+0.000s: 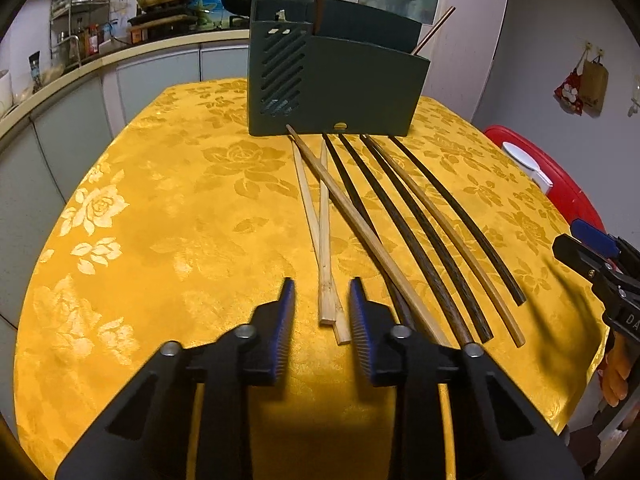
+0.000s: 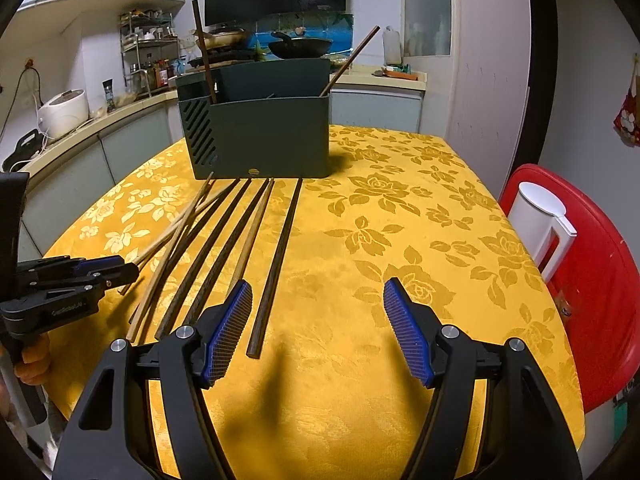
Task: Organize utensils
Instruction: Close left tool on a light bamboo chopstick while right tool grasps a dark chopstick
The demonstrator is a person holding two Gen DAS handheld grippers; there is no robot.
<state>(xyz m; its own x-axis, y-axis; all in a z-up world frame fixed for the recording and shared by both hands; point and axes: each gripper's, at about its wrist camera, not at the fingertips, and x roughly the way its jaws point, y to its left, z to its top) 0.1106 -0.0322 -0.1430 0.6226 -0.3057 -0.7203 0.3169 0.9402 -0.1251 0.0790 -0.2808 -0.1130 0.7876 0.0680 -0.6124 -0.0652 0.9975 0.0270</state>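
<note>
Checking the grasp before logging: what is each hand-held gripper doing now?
Left hand-held gripper: open, pale chopsticks between its pads, ungripped.
Right hand-held gripper: open, empty.

Beyond my surface's yellow rose cloth (image 2: 400, 208) I see a red chair (image 2: 600, 280) holding a white jug (image 2: 540, 216), a rice cooker (image 2: 66, 112), and a wok (image 2: 300, 46).

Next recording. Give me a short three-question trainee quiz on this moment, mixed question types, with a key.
1. True or false: two brown chopsticks already stand in the dark green plastic utensil holder.
2. What lies between the jaws of the left tool? A. pale bamboo chopsticks B. a dark wooden chopstick C. nothing
3. Fill in: the right tool is ___ and holds nothing.
Key: 1 true; 2 A; 3 open.
</note>
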